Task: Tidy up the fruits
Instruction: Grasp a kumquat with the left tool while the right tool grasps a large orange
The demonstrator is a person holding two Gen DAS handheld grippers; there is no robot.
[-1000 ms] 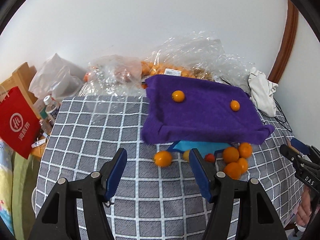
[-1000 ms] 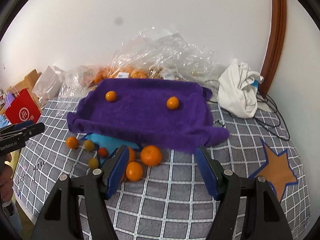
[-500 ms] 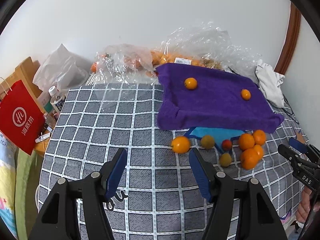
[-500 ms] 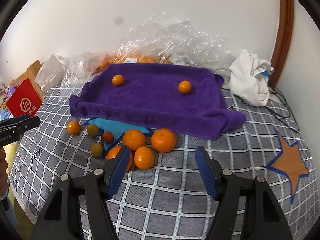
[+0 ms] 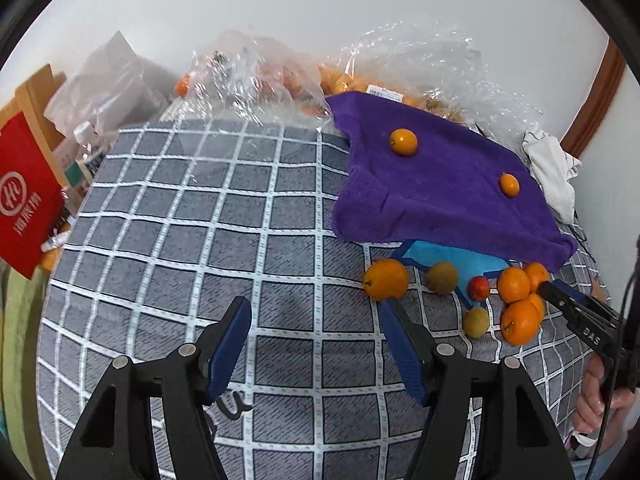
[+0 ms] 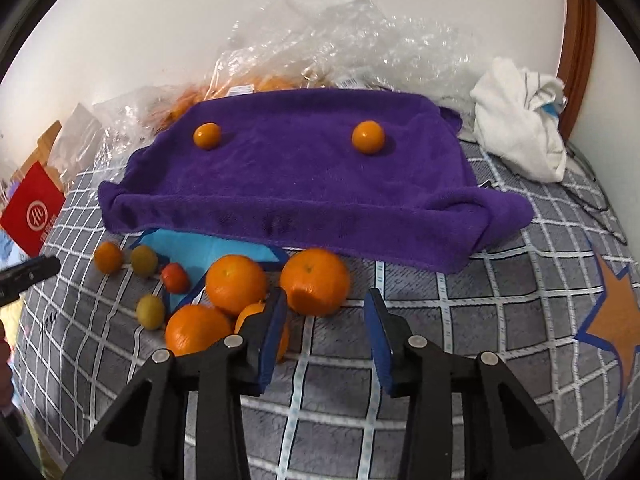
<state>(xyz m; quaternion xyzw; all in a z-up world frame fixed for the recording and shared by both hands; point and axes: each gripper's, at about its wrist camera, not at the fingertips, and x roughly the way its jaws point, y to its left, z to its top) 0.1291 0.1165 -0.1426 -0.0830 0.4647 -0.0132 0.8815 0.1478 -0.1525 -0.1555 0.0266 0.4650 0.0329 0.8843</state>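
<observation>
A purple towel lies on the checked cloth with two small orange fruits on it. In front of it sits a cluster of oranges, small yellow-green fruits and a small red fruit. My right gripper is open and empty, its left finger just beside the oranges. My left gripper is open and empty, its right finger just below a lone orange. The towel also shows in the left wrist view.
Clear plastic bags of fruit lie behind the towel against the wall. A white cloth lies at the right. A red paper bag and a bottle stand off the left edge. A blue patch peeks from under the towel.
My right gripper has moved forward and down toward the oranges. My left gripper has shifted left, so the fruits now lie to its right. Both stayed open.
</observation>
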